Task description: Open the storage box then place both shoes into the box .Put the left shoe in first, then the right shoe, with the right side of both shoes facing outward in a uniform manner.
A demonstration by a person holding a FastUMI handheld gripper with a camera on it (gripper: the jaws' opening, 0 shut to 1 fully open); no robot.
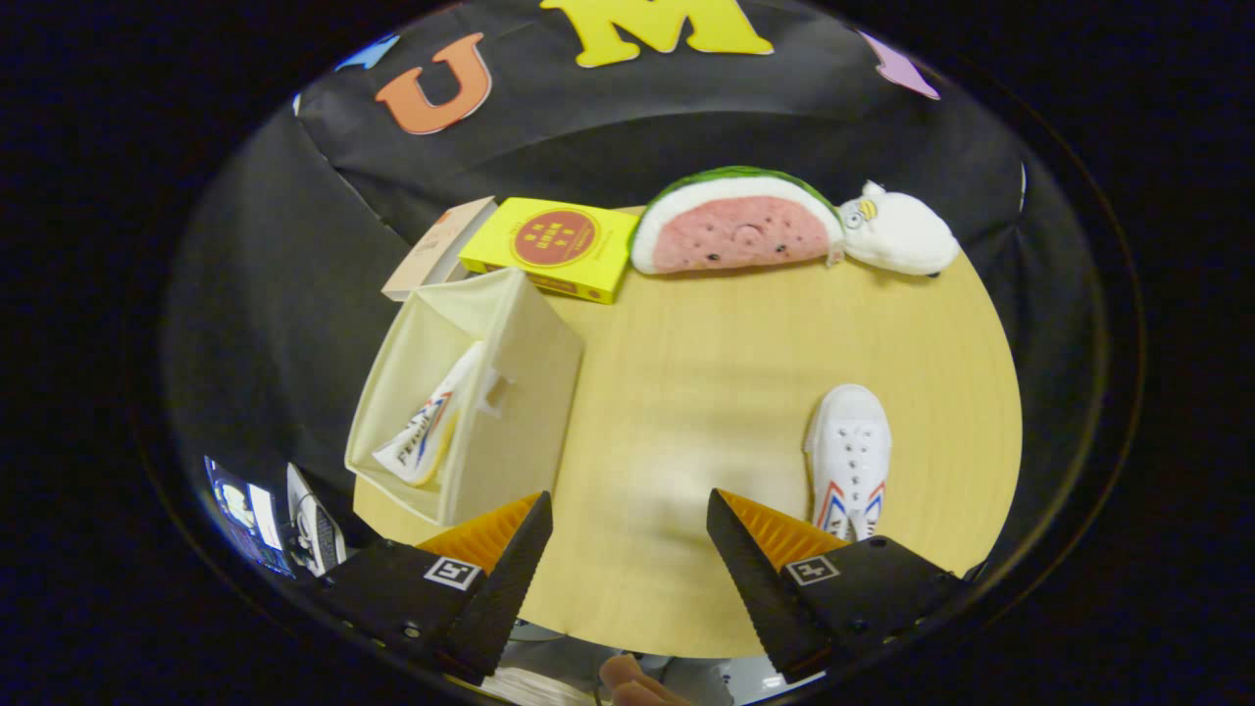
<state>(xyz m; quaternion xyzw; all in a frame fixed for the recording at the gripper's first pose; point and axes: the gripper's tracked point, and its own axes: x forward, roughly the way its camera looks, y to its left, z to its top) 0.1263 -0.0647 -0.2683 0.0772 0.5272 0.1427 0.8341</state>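
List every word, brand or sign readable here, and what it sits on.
Yellow box, round red emblem: too blurred to read.
Shoe in the storage box, side lettering: too small to read.
Square markers on the open tool: patterns, no words.
Shoe on the table: stripes only.

The table (706, 392) carries all items. The storage box (510, 392) stands open on its left part, ahead and to the left of the tongs (627, 510). One shoe (426, 431) lies inside the box, leaning against its inner wall. A second shoe (849, 459) rests on the table to the right, just beyond the right finger of the tongs, well apart from the box. The fingers of the tongs stand spread, with bare table between them. At the far edge, from left to right: a book (436, 250), a flat carton (554, 245) partly over it, a watermelon plush (735, 224), then a small plush animal (897, 233) touching it.
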